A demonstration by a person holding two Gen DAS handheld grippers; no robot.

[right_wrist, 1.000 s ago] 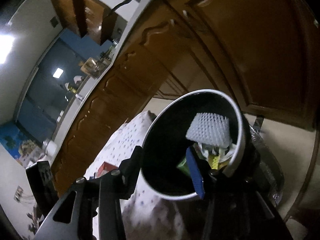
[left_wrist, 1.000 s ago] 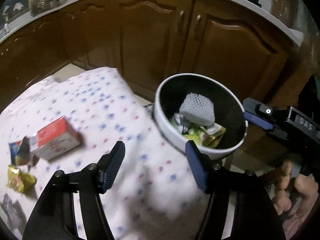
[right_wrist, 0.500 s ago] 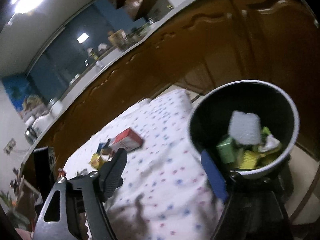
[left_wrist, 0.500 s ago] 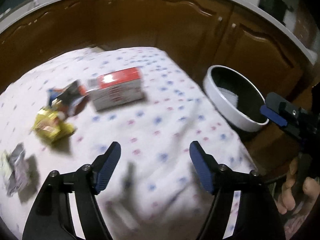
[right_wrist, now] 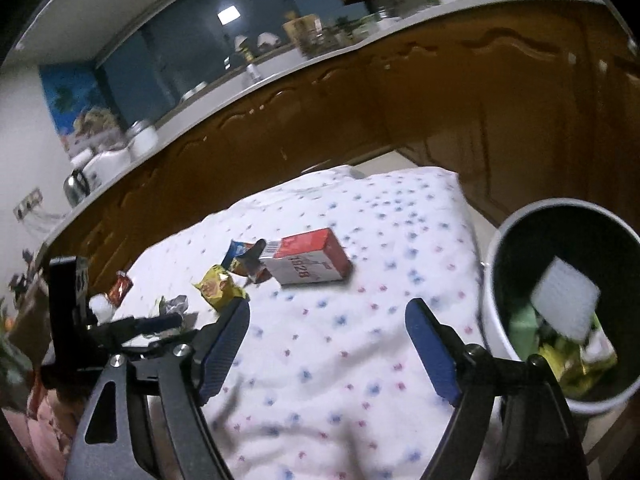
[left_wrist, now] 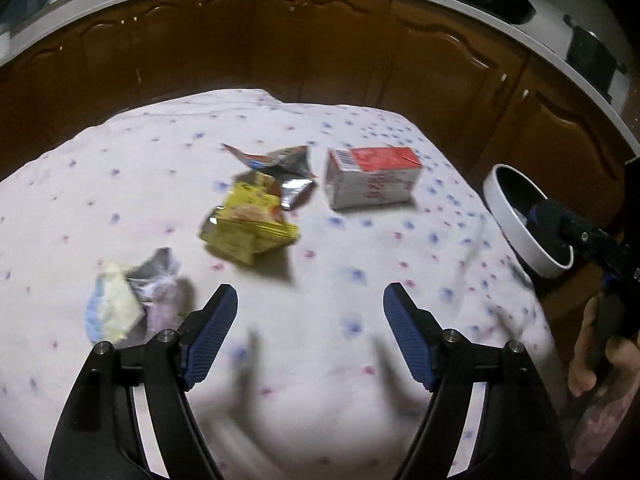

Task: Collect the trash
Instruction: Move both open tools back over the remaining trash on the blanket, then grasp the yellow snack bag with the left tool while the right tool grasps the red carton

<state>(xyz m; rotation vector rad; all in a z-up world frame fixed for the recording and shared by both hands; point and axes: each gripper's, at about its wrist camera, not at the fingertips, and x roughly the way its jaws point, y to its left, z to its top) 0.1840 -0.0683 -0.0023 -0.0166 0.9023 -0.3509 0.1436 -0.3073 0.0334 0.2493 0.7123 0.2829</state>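
Over the dotted tabletop (left_wrist: 120,208), the left hand-held gripper (left_wrist: 310,334) is opening on nothing and the right hand-held gripper (right_wrist: 328,344) stands spread and empty, while the box (left_wrist: 372,176) and wrappers (left_wrist: 250,220) lie left of the bin (right_wrist: 560,304) beside the edge.

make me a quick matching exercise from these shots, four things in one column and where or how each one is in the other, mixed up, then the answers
Things:
1. red and white carton
2. yellow wrapper
3. white bin
4. left gripper

Places or states:
A. beside the table, past its right edge, trash inside
B. empty, above bare tablecloth
C. lying on its side, nearest the bin
D. crumpled, between the carton and the pale wrappers

Pairs: 1-C, 2-D, 3-A, 4-B
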